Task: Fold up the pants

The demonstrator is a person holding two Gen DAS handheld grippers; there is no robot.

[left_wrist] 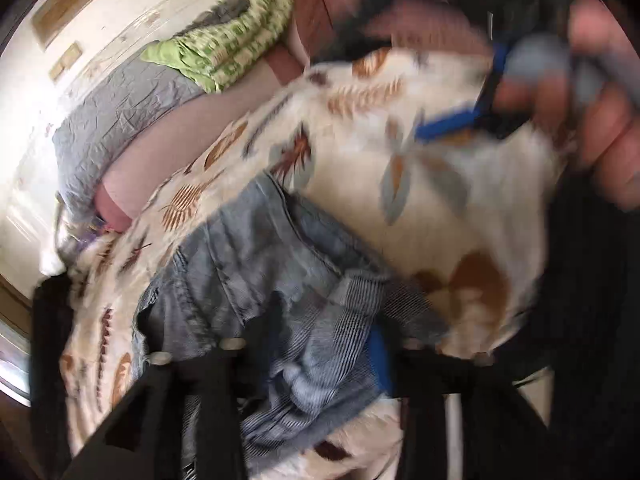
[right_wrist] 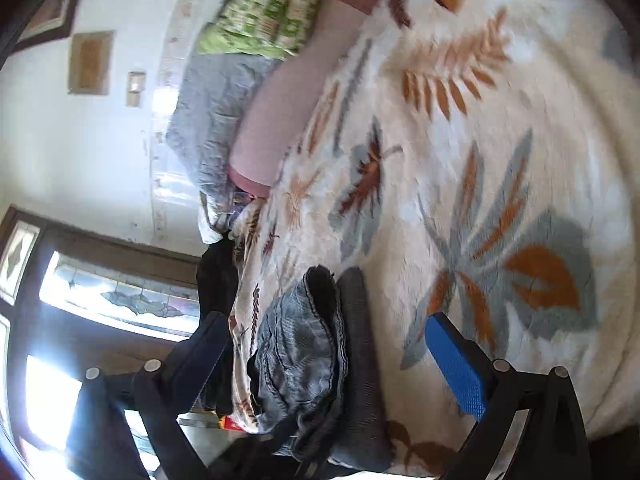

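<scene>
Blue-grey denim pants (left_wrist: 256, 264) lie bunched on a white blanket with a leaf pattern (left_wrist: 460, 184). My left gripper (left_wrist: 316, 364) is shut on the pants' striped inner fabric near the waistband, with a blue pad (left_wrist: 380, 364) showing beside the cloth. In the right wrist view the pants (right_wrist: 304, 360) sit between the fingers of my right gripper (right_wrist: 336, 360), which is open, with its blue pad (right_wrist: 456, 364) on the right, apart from the cloth. The right gripper also shows in the left wrist view (left_wrist: 460, 120), held by a hand at the upper right.
A green patterned quilt (left_wrist: 236, 40), a grey bedspread (left_wrist: 120, 120) and a pink pillow (left_wrist: 160, 152) lie at the far side of the bed. A window (right_wrist: 100, 300) and dark clothing (right_wrist: 218, 276) are off the blanket's left edge.
</scene>
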